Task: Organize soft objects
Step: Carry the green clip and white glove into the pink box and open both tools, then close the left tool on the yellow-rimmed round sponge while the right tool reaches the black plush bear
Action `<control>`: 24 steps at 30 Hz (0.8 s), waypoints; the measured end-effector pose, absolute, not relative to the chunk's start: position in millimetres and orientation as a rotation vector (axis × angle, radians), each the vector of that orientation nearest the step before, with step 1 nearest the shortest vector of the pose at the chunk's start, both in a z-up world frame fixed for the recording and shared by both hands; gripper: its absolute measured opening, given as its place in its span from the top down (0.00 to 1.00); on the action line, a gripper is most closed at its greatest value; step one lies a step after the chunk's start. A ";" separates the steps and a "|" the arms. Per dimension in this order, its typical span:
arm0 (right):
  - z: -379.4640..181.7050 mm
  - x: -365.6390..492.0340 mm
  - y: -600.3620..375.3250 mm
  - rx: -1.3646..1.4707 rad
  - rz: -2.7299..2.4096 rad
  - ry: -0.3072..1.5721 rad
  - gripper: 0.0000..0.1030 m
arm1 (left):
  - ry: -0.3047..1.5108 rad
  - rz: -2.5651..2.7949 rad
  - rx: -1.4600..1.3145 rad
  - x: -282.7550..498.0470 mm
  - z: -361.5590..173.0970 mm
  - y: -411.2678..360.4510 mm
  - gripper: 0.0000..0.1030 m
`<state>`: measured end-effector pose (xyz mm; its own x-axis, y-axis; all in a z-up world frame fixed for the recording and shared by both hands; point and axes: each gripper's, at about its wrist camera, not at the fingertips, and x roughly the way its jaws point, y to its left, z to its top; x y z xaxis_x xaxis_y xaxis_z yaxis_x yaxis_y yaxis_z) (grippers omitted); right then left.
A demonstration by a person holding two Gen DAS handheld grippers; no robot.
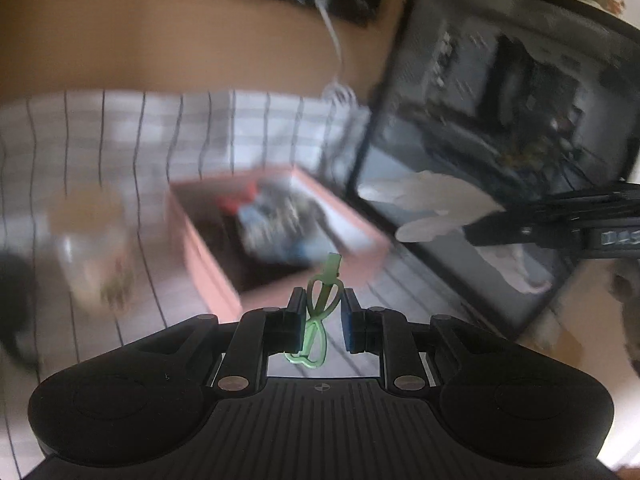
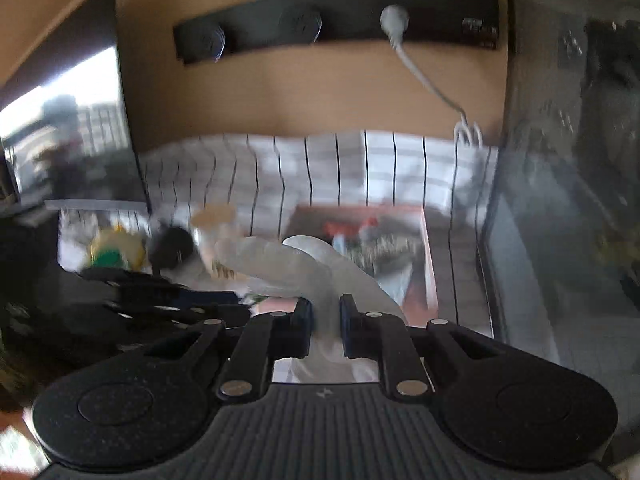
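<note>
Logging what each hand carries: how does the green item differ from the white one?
The green band is a thin looped strand; the white glove is broad, limp sheet. The band sits in the left hand-held gripper, the glove in the right. Both are clamped above the pink box.

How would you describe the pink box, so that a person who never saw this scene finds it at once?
Look at the white tablecloth with thin dark lines below the tan wall. On it, left of the big dark screen, sits the pink box. It is the only open, pink-walled container there, with mixed coloured items inside; the jar beside it is pale.
</note>
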<state>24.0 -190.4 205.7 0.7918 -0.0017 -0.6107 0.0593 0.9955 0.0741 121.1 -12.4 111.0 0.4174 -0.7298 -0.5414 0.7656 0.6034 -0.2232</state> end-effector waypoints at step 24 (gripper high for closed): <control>150.8 173.7 -209.8 0.034 -0.110 0.692 0.48 | 0.776 -0.698 -0.113 186.8 96.5 0.8 0.78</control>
